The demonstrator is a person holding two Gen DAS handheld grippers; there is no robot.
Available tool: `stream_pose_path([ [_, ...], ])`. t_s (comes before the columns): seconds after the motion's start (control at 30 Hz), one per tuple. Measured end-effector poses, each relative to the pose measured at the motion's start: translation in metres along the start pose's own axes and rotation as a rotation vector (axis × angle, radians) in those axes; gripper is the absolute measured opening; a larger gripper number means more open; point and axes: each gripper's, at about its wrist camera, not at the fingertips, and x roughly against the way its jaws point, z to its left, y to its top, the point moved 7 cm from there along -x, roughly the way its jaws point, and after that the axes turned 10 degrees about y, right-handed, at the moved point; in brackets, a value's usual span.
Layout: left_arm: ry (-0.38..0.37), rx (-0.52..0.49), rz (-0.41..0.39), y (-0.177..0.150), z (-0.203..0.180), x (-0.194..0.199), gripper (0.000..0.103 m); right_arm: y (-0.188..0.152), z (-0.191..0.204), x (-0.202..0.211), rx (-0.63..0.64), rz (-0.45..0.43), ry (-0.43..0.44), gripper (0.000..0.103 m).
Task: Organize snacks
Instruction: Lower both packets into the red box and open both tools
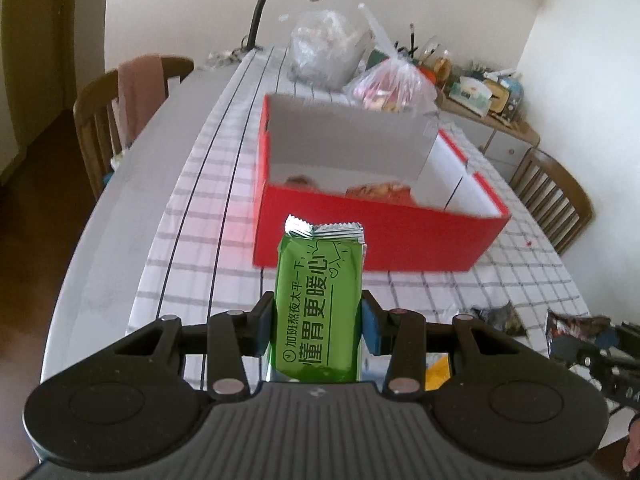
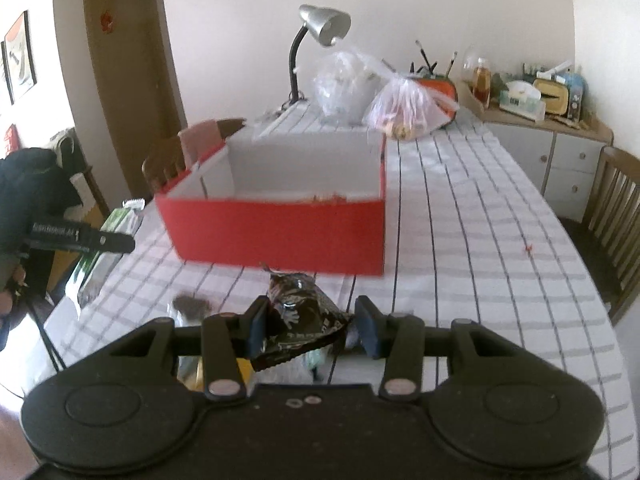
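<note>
In the left wrist view, the left gripper [image 1: 318, 330] fills the bottom of the frame, its two blue-padded fingers pressed against the sides of a green snack packet [image 1: 320, 304] that stands upright between them, crimped end up.

In the right wrist view, the right gripper [image 2: 312, 326] sits low in the frame with a dark crumpled snack wrapper [image 2: 298, 320] between its fingers. The left pad touches the wrapper; the right pad stands slightly apart from it, so whether it truly grips cannot be told.

Beyond both grippers, mid-frame, a red box [image 1: 372, 236] with white inner walls rests open on the checked tablecloth [image 1: 500, 280], some snacks lying inside.

Farther back, toward the top, are two clear plastic bags [image 2: 404, 108] and a silver desk lamp [image 2: 320, 28].
</note>
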Motion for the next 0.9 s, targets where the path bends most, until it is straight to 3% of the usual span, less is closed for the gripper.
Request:
stream_pose_path([
  [0.27,0.003,-0.021,-0.073,0.053,-0.024,0.008,0.042,0.066,-0.012,-0.024,0.033,-0.038,-0.034,0.045],
  [0.53,0.066,-0.041,-0.101,0.100,-0.038,-0.015,0.042,0.104,-0.030,-0.066,0.076,-0.010,-0.090,0.045],
  [0.9,0.146,-0.064,-0.035,0.141,-0.039,-0.076,0.042,0.123,-0.040,-0.132,0.086,0.092,-0.081,0.045],
])
